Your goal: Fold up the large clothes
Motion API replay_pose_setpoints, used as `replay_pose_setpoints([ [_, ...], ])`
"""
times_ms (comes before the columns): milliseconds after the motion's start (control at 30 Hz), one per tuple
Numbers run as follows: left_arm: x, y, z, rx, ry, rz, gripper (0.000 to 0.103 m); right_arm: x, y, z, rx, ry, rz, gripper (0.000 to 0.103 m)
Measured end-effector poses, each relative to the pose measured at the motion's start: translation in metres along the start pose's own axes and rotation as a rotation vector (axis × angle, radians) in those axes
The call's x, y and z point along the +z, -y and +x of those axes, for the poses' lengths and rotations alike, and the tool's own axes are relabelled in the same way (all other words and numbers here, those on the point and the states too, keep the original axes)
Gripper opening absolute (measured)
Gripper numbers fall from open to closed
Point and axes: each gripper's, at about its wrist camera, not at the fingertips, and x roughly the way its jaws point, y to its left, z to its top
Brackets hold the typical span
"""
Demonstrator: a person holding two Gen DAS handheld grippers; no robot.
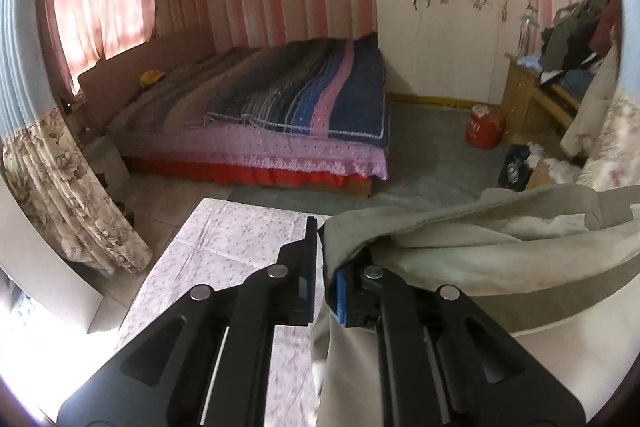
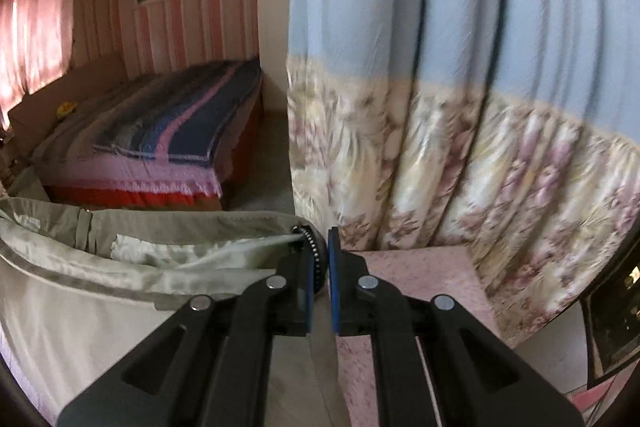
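Observation:
A large beige garment (image 1: 460, 267) with a paler lining hangs stretched between my two grippers, above a surface covered in a pink flowered sheet (image 1: 224, 247). In the left wrist view my left gripper (image 1: 320, 251) is shut on one end of the garment's top edge, and the cloth drapes over its right finger. In the right wrist view my right gripper (image 2: 321, 251) is shut on the other end of the garment (image 2: 100, 267), where a dark ribbed trim shows at the fingertips. The garment sags to the left of that gripper, and the flowered sheet (image 2: 420, 287) lies below.
A bed with a striped blanket (image 1: 280, 99) stands across the grey floor. A blue and flowered curtain (image 2: 440, 107) hangs close on the right, and another curtain (image 1: 60, 187) on the left. A white wardrobe (image 1: 440, 27), a red bag (image 1: 484, 127) and a pile of clothes (image 1: 572, 39) are at the back right.

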Motion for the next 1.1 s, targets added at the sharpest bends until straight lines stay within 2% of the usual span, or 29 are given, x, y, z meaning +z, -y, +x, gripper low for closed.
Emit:
replay_pose_setpoints([
  [100,0.005,0.015,0.035,0.012,-0.034,0.017,0.009,-0.004,-0.002,0.045,-0.030,-0.056,-0.005,0.005],
  [133,0.006,0.018,0.045,0.010,-0.044,0.010,0.011,-0.006,0.000,0.056,-0.029,-0.074,0.008,0.006],
  [200,0.006,0.022,0.068,0.011,-0.078,-0.004,0.023,-0.014,0.007,0.088,-0.030,-0.134,0.056,0.007],
  [233,0.005,0.025,0.082,0.022,-0.103,-0.003,0.035,-0.018,0.008,0.095,-0.041,-0.151,0.066,0.014],
  [267,0.002,0.023,0.086,0.029,-0.111,-0.004,0.042,-0.023,0.012,0.107,-0.061,-0.173,0.077,0.030],
  [300,0.001,0.024,0.096,0.041,-0.127,-0.004,0.043,-0.025,0.015,0.115,-0.079,-0.188,0.092,0.041],
  [333,0.001,0.024,0.103,0.044,-0.143,-0.004,0.052,-0.026,0.019,0.119,-0.093,-0.191,0.104,0.066],
  [367,0.001,0.019,0.109,0.034,-0.166,-0.021,0.060,-0.028,0.023,0.120,-0.112,-0.181,0.120,0.080],
  [400,0.003,0.013,0.112,0.004,-0.176,-0.056,0.064,-0.027,0.028,0.119,-0.118,-0.158,0.139,0.081],
  [467,0.009,-0.006,0.109,-0.107,-0.179,-0.139,0.076,-0.024,0.032,0.114,-0.066,-0.138,0.156,0.083],
  [533,0.015,-0.017,0.100,-0.155,-0.164,-0.168,0.080,-0.019,0.031,0.103,-0.025,-0.116,0.153,0.084],
  [567,0.018,-0.019,0.088,-0.152,-0.135,-0.141,0.085,-0.016,0.028,0.092,-0.016,-0.094,0.142,0.086],
  [633,0.017,-0.016,0.072,-0.094,-0.096,-0.072,0.088,-0.012,0.019,0.069,0.015,-0.058,0.111,0.088],
  [733,0.010,-0.006,0.048,-0.032,-0.073,0.021,0.092,-0.006,0.004,0.031,0.033,-0.004,0.053,0.091],
  [867,0.012,-0.012,0.030,-0.087,-0.119,-0.038,0.094,-0.005,-0.010,-0.011,0.053,0.040,0.024,0.094],
  [1000,0.022,0.003,-0.009,-0.116,-0.080,-0.005,0.095,-0.013,-0.025,-0.049,0.085,0.071,-0.016,0.096],
  [1100,0.018,0.017,-0.031,-0.142,-0.089,-0.016,0.097,-0.025,-0.027,-0.065,0.121,0.080,-0.014,0.097],
])
